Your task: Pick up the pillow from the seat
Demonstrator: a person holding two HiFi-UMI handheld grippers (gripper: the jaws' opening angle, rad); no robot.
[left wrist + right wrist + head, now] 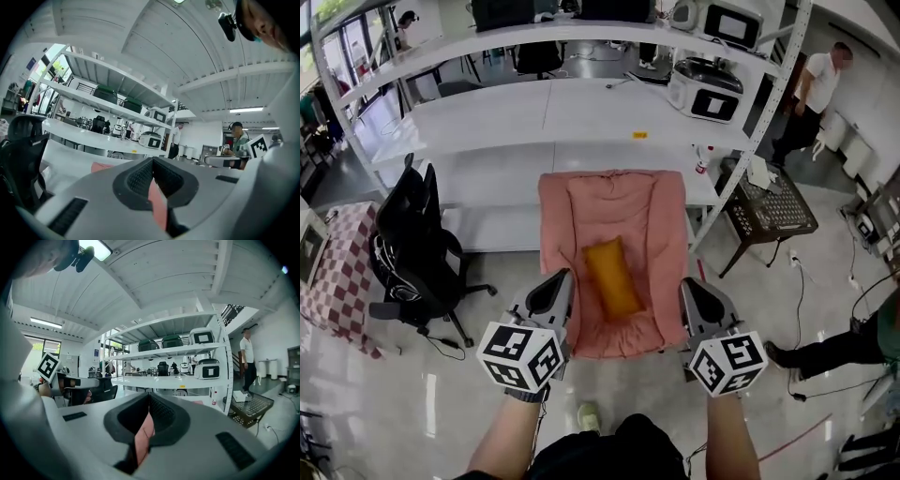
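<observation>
An orange pillow lies lengthwise on the seat of a pink padded chair in the head view. My left gripper hovers at the chair's front left edge, just left of the pillow, and it is shut and empty. At the front right edge my right gripper is also shut, with nothing held. In the left gripper view the left gripper shows its pads meeting, with pink chair fabric visible below them. The right gripper looks the same in the right gripper view. The pillow is hidden in both gripper views.
A white shelving rack with kitchen appliances stands behind the chair. A black office chair is at the left and a black wire table at the right. People stand at the far right. Cables cross the floor.
</observation>
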